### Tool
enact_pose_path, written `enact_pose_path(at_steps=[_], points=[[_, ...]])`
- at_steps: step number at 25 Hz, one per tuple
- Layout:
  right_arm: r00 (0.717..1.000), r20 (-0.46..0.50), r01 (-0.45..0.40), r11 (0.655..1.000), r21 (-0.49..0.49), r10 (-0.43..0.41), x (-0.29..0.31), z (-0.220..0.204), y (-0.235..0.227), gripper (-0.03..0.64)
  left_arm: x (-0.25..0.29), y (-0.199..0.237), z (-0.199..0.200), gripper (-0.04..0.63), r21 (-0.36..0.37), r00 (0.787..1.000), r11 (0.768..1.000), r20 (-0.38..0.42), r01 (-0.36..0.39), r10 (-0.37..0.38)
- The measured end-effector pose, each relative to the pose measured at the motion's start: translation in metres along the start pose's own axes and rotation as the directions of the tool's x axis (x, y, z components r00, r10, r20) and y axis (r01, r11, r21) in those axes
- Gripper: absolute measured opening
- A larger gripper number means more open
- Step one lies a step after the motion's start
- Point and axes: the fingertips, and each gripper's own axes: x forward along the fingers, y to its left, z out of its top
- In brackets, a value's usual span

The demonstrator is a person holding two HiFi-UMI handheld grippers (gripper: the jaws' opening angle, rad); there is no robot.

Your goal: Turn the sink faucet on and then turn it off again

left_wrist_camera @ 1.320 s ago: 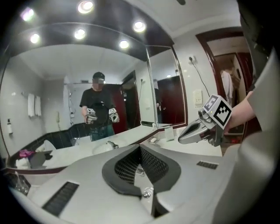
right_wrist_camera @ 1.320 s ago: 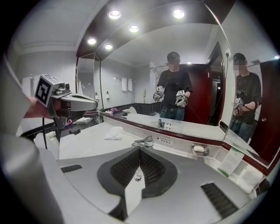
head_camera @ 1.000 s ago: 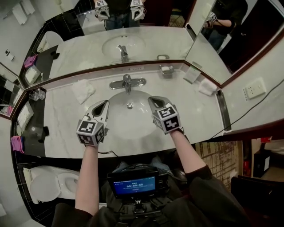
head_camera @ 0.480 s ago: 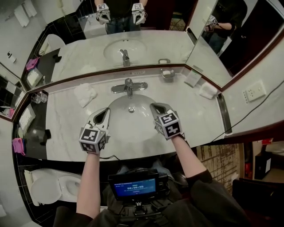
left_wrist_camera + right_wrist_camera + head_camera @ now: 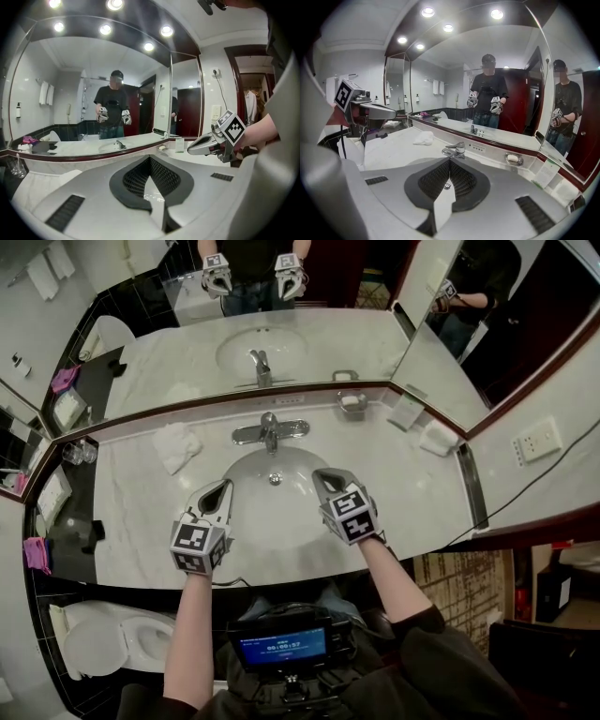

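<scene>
Hardly anything has moved since the earlier frames: both grippers hover over the front of the basin as before, and only the head view has shifted a little.

The marble desk [image 5: 141, 484] runs along under the mirror [image 5: 309, 334], with the oval sink [image 5: 248, 460] sunk into its middle. The faucet [image 5: 270, 430] sits at the desk's back edge, centred behind the sink and well apart from both grippers. No water shows.

The left gripper [image 5: 223, 486] hangs over the sink's front-left rim and the right gripper [image 5: 322, 474] over its front-right. Each has its jaws together with nothing between them.

The faucet is polished chrome, so it is likely rigid, fixed in place and slippery to hard pads. Its single lever on top probably swings with light force. A closed gripper tip set under the lever's free end to lift it, then on top to press it down, looks safer than pinching the smooth metal.

The faucet's wide base plate has its long axis along the desk's back edge. The spout points forward over the sink, toward the desk's front edge. In the right gripper view the lever seems to lie along the spout, though that is hard to confirm.
</scene>
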Motion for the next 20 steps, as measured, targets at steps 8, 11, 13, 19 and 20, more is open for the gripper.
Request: enact_pose_path(at_steps=[8, 11, 13, 19, 20], points=[[1.000, -0.018, -0.021, 0.992, -0.121, 0.019, 0.019, 0.007, 0.007, 0.048, 0.011, 0.008, -0.011, 0.000, -0.009, 1.000, 1.000, -0.009, -0.013, 0.013], [0.999, -0.026, -0.042, 0.983, -0.179, 0.038, 0.037, 0.009, 0.010, 0.100, 0.019, 0.015, -0.016, 0.000, -0.001, 1.000, 1.000, -0.015, -0.019, 0.019], [0.998, -0.031, -0.052, 0.969, -0.241, 0.046, 0.054, 0.008, 0.010, 0.144, 0.024, 0.019, -0.018, 0.000, -0.002, 1.000, 1.000, -0.016, -0.023, 0.023], [0.999, -0.034, -0.027, 0.835, -0.549, 0.010, 0.105, 0.018, 0.005, 0.225, 0.047, 0.026, -0.027, 0.000, -0.009, 0.999, 0.999, -0.015, -0.038, 0.038], [1.000, -0.029, -0.020, 0.797, -0.604, 0.003, 0.114, 0.021, 0.005, 0.225, 0.050, 0.027, -0.029, 0.000, -0.007, 0.999, 0.999, -0.015, -0.039, 0.039]])
